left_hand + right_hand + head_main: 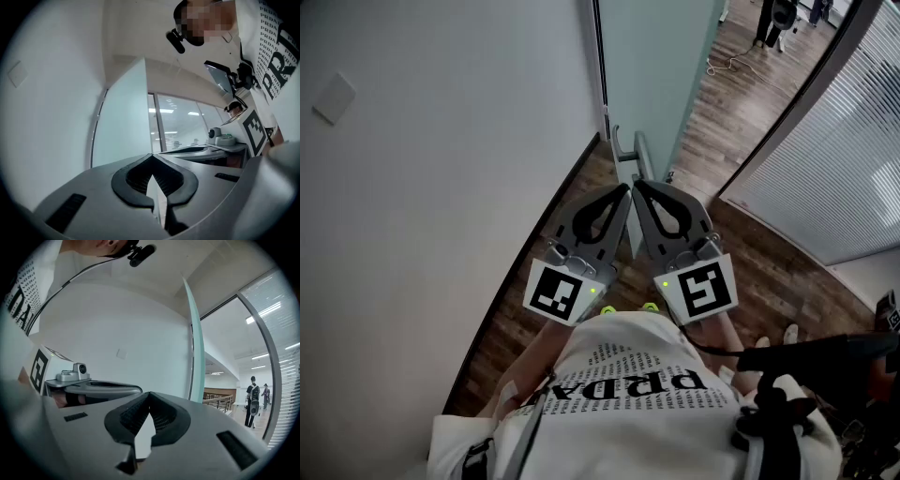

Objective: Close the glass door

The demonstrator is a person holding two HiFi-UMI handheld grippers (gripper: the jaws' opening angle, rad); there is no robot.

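The frosted glass door (656,66) stands ajar ahead of me, next to the white wall (441,141). Its grey handle (639,155) sticks out low on the door edge. My left gripper (624,191) and right gripper (638,186) are held side by side, tips almost touching, just short of the handle. Both are shut with nothing between the fingers. In the left gripper view, the shut left gripper (151,155) points at the door panel (122,122). The right gripper view has the shut right gripper (150,393) facing the door's thin edge (197,343).
Brown wood floor (741,272) runs under the door and out into a corridor. A glass wall with white blinds (844,159) stands at the right. People stand far down the corridor (253,399). A wall plate (334,97) sits on the white wall.
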